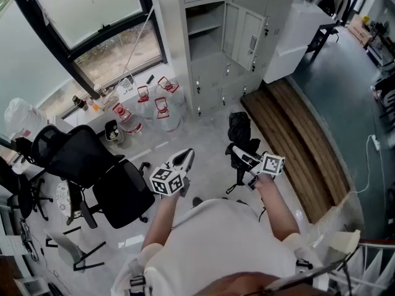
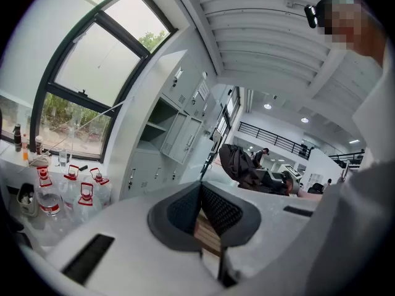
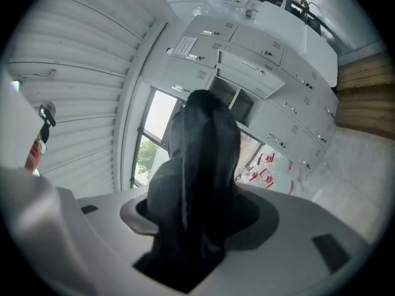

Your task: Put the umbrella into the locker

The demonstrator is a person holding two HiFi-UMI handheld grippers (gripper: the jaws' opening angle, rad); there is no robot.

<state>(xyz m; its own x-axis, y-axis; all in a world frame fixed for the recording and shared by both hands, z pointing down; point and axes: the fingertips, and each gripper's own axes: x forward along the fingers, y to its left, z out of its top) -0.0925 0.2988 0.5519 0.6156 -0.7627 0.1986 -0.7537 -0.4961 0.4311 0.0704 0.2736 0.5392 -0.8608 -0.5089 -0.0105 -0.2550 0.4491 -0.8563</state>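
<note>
Two grippers: right gripper [image 1: 238, 155] clamps the black umbrella [image 1: 239, 128], left gripper [image 1: 184, 159] is clenched shut.

Daylight is coming through the dark-framed window [image 1: 92, 36], water jugs [image 1: 157, 111] are standing below it on the pale floor [image 1: 207, 159], black office chairs [image 1: 92, 165] are sitting at my left, wooden platform [image 1: 302, 147] is lying at my right.

Right gripper [image 3: 196, 224] has its jaws clamped on a black umbrella [image 3: 200, 153], with lockers [image 3: 278, 73] and red-handled jugs [image 3: 266, 168] behind.
</note>
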